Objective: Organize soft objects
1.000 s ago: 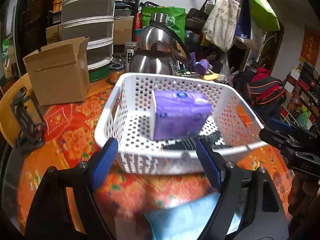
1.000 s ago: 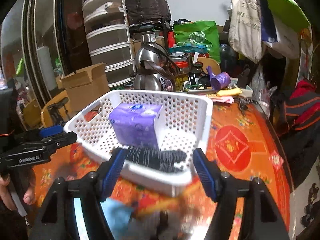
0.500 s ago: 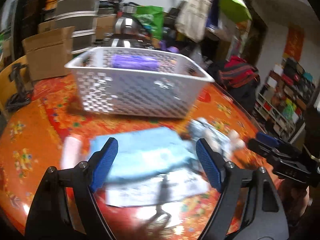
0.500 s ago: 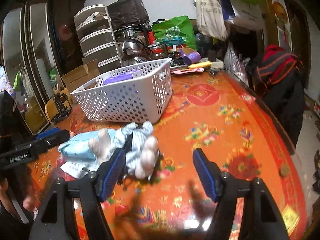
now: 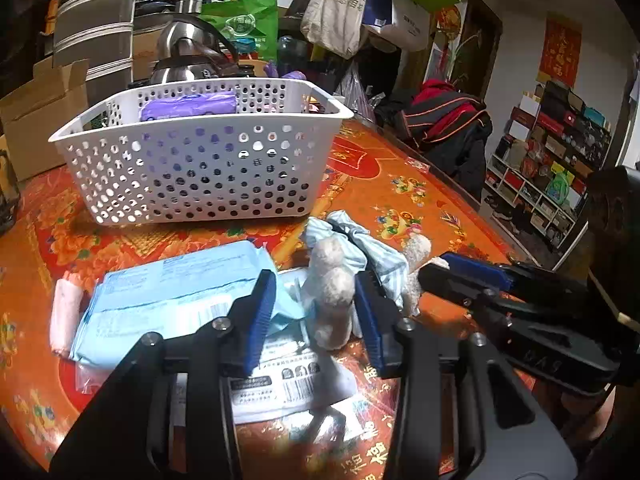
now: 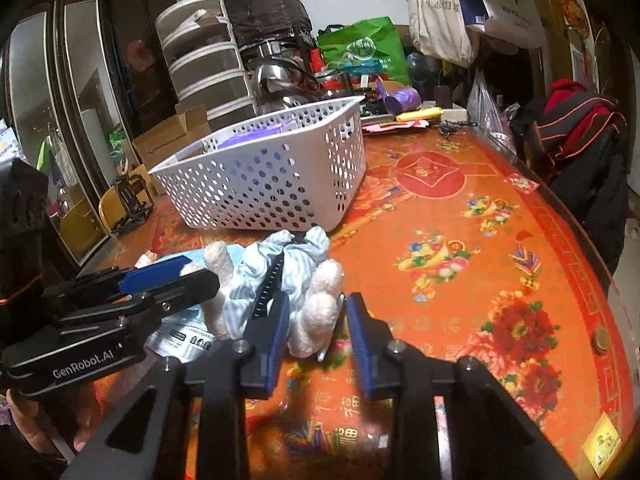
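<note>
Both claws have just been closing, each with a limb of the soft doll between its pads. The left claw stands narrowly open around one white fuzzy limb; its right pad lies against the limb, but whether the left pad presses I cannot tell. The right claw is equally narrow around another white limb, with a thin gap showing at its right pad, so a firm grip is not certain. The doll, in pale blue striped cloth, lies on the table near its front edge, just in front of the white basket. A blue pack lies touching the doll's left side. A purple pack sits inside the basket.
</note>
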Demonstrator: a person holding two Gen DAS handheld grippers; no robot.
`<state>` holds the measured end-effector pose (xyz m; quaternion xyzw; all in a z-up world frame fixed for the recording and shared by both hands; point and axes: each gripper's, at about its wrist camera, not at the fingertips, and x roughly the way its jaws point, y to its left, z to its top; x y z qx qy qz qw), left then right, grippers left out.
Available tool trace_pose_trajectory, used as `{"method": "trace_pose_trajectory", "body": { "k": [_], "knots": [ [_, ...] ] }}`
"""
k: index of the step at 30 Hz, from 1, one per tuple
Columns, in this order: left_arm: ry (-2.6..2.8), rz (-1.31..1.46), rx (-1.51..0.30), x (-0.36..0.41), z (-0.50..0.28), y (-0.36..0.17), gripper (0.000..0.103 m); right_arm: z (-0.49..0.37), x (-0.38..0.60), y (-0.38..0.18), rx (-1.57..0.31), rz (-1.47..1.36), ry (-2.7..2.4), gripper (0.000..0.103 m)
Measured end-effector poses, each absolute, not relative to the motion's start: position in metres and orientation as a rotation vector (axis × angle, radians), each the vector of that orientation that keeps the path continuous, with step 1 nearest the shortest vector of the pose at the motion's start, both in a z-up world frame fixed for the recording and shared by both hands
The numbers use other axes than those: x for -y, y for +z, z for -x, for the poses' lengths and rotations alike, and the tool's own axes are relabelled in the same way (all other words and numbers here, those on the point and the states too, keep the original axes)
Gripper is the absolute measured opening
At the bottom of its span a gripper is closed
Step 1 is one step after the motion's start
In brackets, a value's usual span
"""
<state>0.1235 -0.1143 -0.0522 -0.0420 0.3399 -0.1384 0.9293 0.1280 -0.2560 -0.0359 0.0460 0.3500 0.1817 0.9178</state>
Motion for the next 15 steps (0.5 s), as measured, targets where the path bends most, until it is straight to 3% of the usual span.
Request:
{"method": "trace_pose_trajectory", "body": {
  "k": [3,5,15],
  "knots": [
    [-0.291,0.079,-0.705,0.119,-0.130,-0.056,0.027,-0.132,0.255,-0.043,-0.743,-0.098,0.372,0.017],
    [-0.297,0.079,-0.721,0.120,-0.138,-0.059,0.015,-0.132,0.255,-0.043,-0.742,-0.104,0.379,0.013],
    [-0.370,0.138,-0.673,0.098,-0.131,-0.045,0.012,-0.107,0.248,-0.006,-0.627,-0.064,0.384,0.011]
  ]
}}
